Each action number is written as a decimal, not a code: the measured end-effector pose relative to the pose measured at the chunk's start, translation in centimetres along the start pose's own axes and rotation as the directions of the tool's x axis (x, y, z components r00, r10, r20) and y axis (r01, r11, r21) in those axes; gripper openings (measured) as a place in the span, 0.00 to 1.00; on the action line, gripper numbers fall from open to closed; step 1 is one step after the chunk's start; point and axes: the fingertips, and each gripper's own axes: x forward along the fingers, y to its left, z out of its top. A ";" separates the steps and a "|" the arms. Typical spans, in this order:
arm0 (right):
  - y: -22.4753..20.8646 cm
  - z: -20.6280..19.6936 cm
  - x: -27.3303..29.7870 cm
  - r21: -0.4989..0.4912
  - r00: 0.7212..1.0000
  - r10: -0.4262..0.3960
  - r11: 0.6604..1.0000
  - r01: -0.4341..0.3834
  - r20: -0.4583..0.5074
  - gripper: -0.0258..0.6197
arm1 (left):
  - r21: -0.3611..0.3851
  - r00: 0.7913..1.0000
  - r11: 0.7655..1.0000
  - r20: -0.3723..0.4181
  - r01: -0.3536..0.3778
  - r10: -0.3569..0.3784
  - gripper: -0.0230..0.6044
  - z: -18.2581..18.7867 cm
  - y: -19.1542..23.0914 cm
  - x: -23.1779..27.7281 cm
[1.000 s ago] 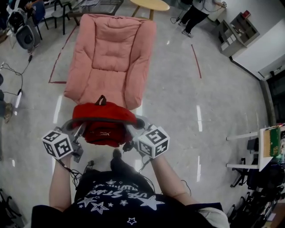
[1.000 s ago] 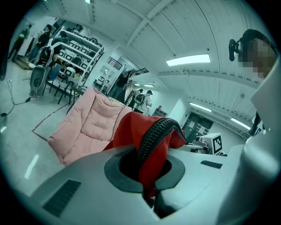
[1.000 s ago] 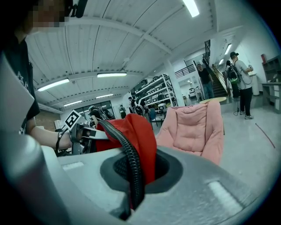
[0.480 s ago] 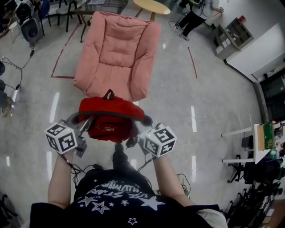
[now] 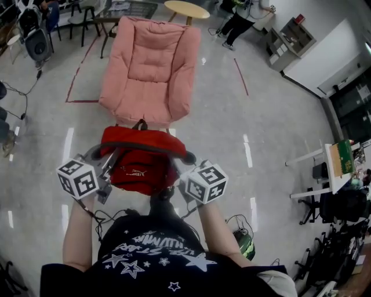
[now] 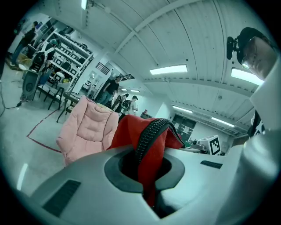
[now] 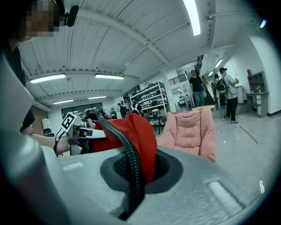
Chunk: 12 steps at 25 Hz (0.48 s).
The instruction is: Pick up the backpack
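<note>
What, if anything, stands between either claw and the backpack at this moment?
Nothing visible does. The left claw and the right claw are each shut on the zippered edge of the red backpack, one at either side. It is held up between them, on the near side of the pink armchair.

backpack: 1 | armchair: 1 | table: 1 | grippers: 2, left gripper, right gripper
</note>
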 end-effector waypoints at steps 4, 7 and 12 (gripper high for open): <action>2.8 -0.6 -2.7 -0.004 1.000 -0.011 1.000 0.011 0.001 0.06 | 0.005 1.000 1.000 0.006 0.015 -0.015 0.05 -0.9 -2.2 -2.7; 4.3 -0.5 -4.4 -0.007 1.000 -0.022 1.000 0.022 0.009 0.06 | 0.009 1.000 1.000 0.014 0.028 -0.028 0.05 -1.3 -3.8 -4.0; 5.2 -1.0 -6.1 -0.022 1.000 -0.026 0.999 0.026 0.008 0.06 | 0.002 0.999 0.999 0.020 0.034 -0.035 0.05 -2.4 -5.4 -5.0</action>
